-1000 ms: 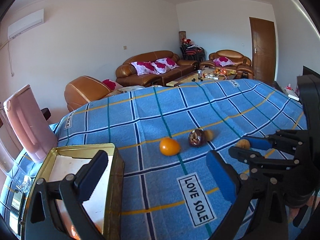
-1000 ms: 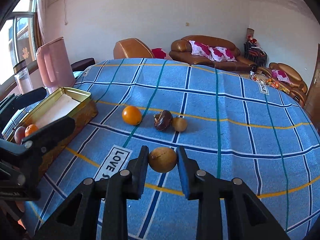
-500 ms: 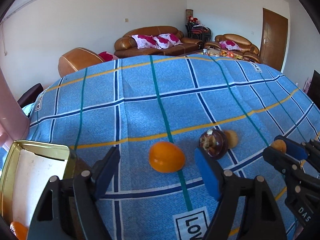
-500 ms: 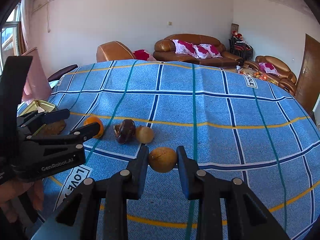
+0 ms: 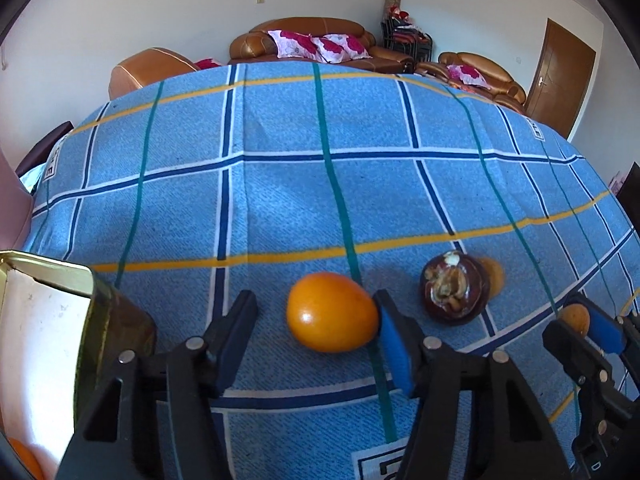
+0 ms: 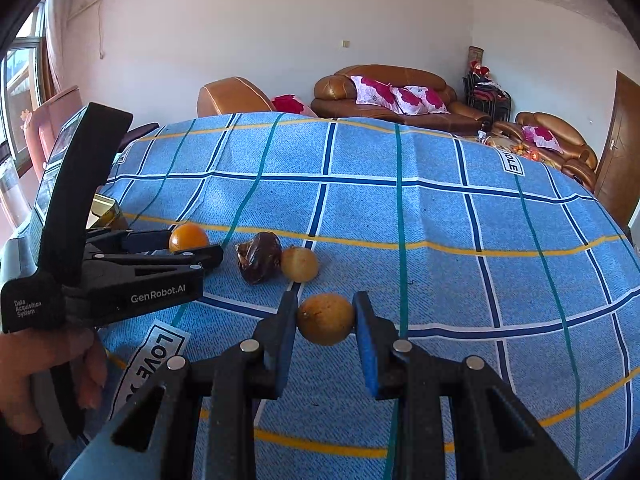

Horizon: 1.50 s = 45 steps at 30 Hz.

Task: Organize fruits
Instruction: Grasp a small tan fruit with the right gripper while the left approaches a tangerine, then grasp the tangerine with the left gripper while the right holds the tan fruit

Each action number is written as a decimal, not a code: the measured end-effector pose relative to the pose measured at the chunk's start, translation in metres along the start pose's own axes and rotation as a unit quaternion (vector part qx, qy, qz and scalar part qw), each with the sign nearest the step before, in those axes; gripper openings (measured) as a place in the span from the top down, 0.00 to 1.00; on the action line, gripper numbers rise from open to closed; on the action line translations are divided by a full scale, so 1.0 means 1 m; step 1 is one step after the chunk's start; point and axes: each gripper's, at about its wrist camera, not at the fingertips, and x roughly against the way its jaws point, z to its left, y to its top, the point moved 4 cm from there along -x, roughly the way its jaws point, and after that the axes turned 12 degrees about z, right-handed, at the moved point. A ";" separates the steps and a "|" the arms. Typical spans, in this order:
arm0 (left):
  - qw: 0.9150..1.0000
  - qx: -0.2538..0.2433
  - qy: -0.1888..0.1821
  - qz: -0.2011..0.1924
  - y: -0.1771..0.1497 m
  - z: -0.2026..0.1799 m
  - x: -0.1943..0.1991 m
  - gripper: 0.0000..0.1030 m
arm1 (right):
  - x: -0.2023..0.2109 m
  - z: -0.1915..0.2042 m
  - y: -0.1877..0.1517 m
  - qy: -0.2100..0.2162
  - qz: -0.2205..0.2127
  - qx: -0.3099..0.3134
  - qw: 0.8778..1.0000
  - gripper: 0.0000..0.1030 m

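Note:
An orange (image 5: 331,311) lies on the blue checked cloth between the fingers of my open left gripper (image 5: 316,322); its right pad touches the fruit, its left pad stands apart. The orange also shows in the right wrist view (image 6: 188,237). My right gripper (image 6: 325,320) is shut on a round tan fruit (image 6: 325,319), also seen in the left wrist view (image 5: 574,319). A dark mangosteen (image 5: 455,293) and a small tan fruit (image 6: 299,264) lie together between the two grippers.
A gold tin box (image 5: 44,344) stands at the left with an orange fruit (image 5: 24,458) in its near corner. A pink jug (image 6: 60,120) stands behind it. Sofas (image 6: 384,92) and a door (image 5: 560,76) lie beyond the table.
My left gripper has moved forward and down from over the tin to around the orange. My right gripper still holds the tan fruit, low over the cloth.

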 end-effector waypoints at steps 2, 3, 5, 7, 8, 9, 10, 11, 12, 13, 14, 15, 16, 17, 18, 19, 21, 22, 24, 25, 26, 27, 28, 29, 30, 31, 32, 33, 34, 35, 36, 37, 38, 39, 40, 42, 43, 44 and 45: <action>1.000 0.001 -0.006 -0.002 0.000 0.001 0.001 0.59 | 0.000 0.000 0.000 -0.001 0.001 0.002 1.000 0.71; 1.000 -0.003 -0.011 -0.004 0.000 -0.001 0.002 0.58 | 0.000 0.000 0.000 -0.001 -0.001 0.002 1.000 0.71; 1.000 -0.010 -0.015 -0.005 -0.002 -0.003 0.003 0.58 | 0.002 0.000 -0.001 -0.001 -0.005 0.002 1.000 0.71; 1.000 -0.019 -0.017 -0.011 -0.005 -0.005 0.007 0.58 | 0.004 0.001 -0.001 -0.002 -0.011 0.003 1.000 0.71; 0.999 -0.023 -0.018 -0.013 -0.007 -0.007 0.009 0.58 | 0.005 0.001 -0.001 -0.002 -0.013 0.004 1.000 0.71; 0.999 -0.027 -0.018 -0.017 -0.009 -0.007 0.012 0.58 | 0.006 0.001 -0.002 -0.002 -0.016 0.004 1.000 0.71; 0.999 -0.030 -0.017 -0.020 -0.012 -0.008 0.015 0.58 | 0.007 0.001 -0.002 -0.001 -0.017 0.003 1.000 0.71; 0.999 -0.032 -0.016 -0.023 -0.013 -0.009 0.017 0.58 | 0.008 0.001 -0.002 0.000 -0.019 0.002 1.000 0.71; 0.999 -0.033 -0.015 -0.026 -0.015 -0.008 0.020 0.58 | 0.009 0.000 -0.002 0.002 -0.020 0.001 1.000 0.71; 0.999 -0.034 -0.016 -0.029 -0.016 -0.008 0.022 0.58 | 0.009 -0.001 -0.002 0.003 -0.021 -0.001 1.000 0.71; 0.999 -0.036 -0.016 -0.033 -0.017 -0.009 0.024 0.58 | 0.009 -0.001 -0.002 0.006 -0.021 -0.002 1.000 0.71; 0.999 -0.038 -0.016 -0.036 -0.018 -0.009 0.025 0.58 | 0.008 -0.002 -0.001 0.009 -0.020 -0.003 1.000 0.71; 0.998 -0.039 -0.016 -0.038 -0.019 -0.009 0.026 0.58 | 0.007 -0.002 -0.001 0.012 -0.018 -0.003 1.000 0.71; 0.998 -0.041 -0.017 -0.043 -0.020 -0.011 0.028 0.58 | 0.007 -0.002 -0.001 0.013 -0.017 -0.003 1.000 0.71; 0.998 -0.043 -0.017 -0.048 -0.020 -0.011 0.031 0.58 | 0.007 -0.002 -0.001 0.014 -0.017 -0.003 1.000 0.71; 0.998 -0.044 -0.015 -0.052 -0.021 -0.011 0.032 0.58 | 0.008 -0.002 -0.001 0.015 -0.019 -0.003 1.000 0.71; 0.997 -0.047 -0.015 -0.060 -0.022 -0.011 0.037 0.58 | 0.010 -0.002 -0.001 0.018 -0.025 -0.002 1.000 0.71; 0.997 -0.048 -0.014 -0.063 -0.023 -0.011 0.038 0.58 | 0.011 -0.001 -0.001 0.019 -0.029 -0.002 0.999 0.71; 0.996 -0.050 -0.013 -0.072 -0.024 -0.012 0.042 0.58 | 0.014 -0.001 -0.002 0.020 -0.037 -0.001 0.999 0.71; 0.996 -0.050 -0.013 -0.076 -0.025 -0.012 0.043 0.58 | 0.016 0.000 -0.002 0.021 -0.040 -0.001 0.999 0.71; 0.995 -0.049 -0.012 -0.081 -0.025 -0.013 0.045 0.58 | 0.017 0.000 -0.002 0.021 -0.045 0.000 0.999 0.71; 0.995 -0.050 -0.013 -0.087 -0.025 -0.013 0.047 0.58 | 0.018 0.000 -0.002 0.020 -0.049 0.001 0.999 0.71; 0.994 -0.051 -0.014 -0.093 -0.026 -0.013 0.050 0.58 | 0.020 0.001 -0.002 0.020 -0.053 0.002 0.998 0.71; 0.994 -0.051 -0.013 -0.096 -0.027 -0.012 0.051 0.58 | 0.022 0.001 -0.003 0.020 -0.057 0.003 0.998 0.71; 0.994 -0.051 -0.011 -0.100 -0.028 -0.011 0.053 0.58 | 0.023 0.002 -0.003 0.020 -0.061 0.004 0.998 0.71; 0.993 -0.051 -0.013 -0.104 -0.029 -0.011 0.055 0.58 | 0.024 0.002 -0.003 0.020 -0.064 0.005 0.998 0.71; 0.993 -0.051 -0.013 -0.106 -0.029 -0.011 0.057 0.58 | 0.025 0.002 -0.003 0.020 -0.067 0.006 0.998 0.71; 0.993 -0.051 -0.013 -0.107 -0.030 -0.010 0.057 0.58 | 0.026 0.002 -0.002 0.019 -0.070 0.007 0.997 0.71; 0.993 -0.050 -0.014 -0.109 -0.030 -0.010 0.058 0.58 | 0.027 0.003 -0.003 0.018 -0.073 0.008 0.997 0.71; 0.992 -0.050 -0.015 -0.111 -0.030 -0.010 0.058 0.58 | 0.028 0.003 -0.003 0.017 -0.076 0.009 0.997 0.71; 0.992 -0.050 -0.015 -0.114 -0.031 -0.010 0.060 0.58 | 0.029 0.003 -0.003 0.017 -0.079 0.010 0.997 0.71; 0.992 -0.050 -0.014 -0.117 -0.031 -0.011 0.061 0.58 | 0.030 0.003 -0.003 0.016 -0.083 0.011 0.996 0.71; 0.991 -0.052 -0.013 -0.120 -0.032 -0.011 0.062 0.58 | 0.032 0.003 -0.004 0.015 -0.086 0.012 0.996 0.71; 0.991 -0.054 -0.013 -0.123 -0.033 -0.012 0.063 0.58 | 0.033 0.004 -0.004 0.015 -0.090 0.013 0.996 0.71; 0.990 -0.055 -0.011 -0.127 -0.034 -0.013 0.065 0.58 | 0.034 0.004 -0.004 0.014 -0.093 0.015 0.995 0.71; 0.989 -0.058 -0.006 -0.135 -0.036 -0.014 0.068 0.58 | 0.036 0.005 -0.005 0.013 -0.098 0.017 0.995 0.71; 0.989 -0.059 -0.004 -0.138 -0.036 -0.015 0.070 0.58 | 0.037 0.005 -0.005 0.013 -0.100 0.019 0.995 0.71; 0.988 -0.060 -0.003 -0.141 -0.037 -0.015 0.071 0.58 | 0.038 0.005 -0.005 0.012 -0.103 0.020 0.994 0.71; 0.988 -0.059 -0.001 -0.145 -0.037 -0.016 0.072 0.58 | 0.038 0.006 -0.005 0.012 -0.105 0.020 0.994 0.71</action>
